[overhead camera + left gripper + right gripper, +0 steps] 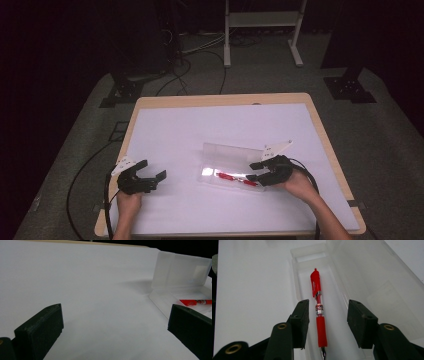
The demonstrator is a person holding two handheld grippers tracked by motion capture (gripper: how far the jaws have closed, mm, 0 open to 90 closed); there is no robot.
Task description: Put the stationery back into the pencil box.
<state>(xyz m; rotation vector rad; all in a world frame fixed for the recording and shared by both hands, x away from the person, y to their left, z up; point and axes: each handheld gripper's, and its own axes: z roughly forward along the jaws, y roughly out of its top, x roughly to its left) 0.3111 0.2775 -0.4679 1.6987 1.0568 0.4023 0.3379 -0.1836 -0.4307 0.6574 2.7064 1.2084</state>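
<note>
A red pen [235, 178] [319, 307] lies lengthwise in the tray of a clear plastic case [227, 153] [367, 282] whose lid stands open at the far side. My right gripper [254, 171] [329, 306] is open at the case's right end. Its jaws stand on either side of the pen's grip end without touching it. My left gripper [152, 170] [115, 325] is open over the bare white table top, well left of the case, with nothing between its jaws. In the left gripper view, the case [180, 272] and the pen [196, 301] show at the right.
The white sheet covers the wooden table [220, 99]. Black cables [85, 175] trail from the grippers to the floor on both sides. A white metal frame [262, 30] and black stand bases [350, 87] are on the carpet behind the table.
</note>
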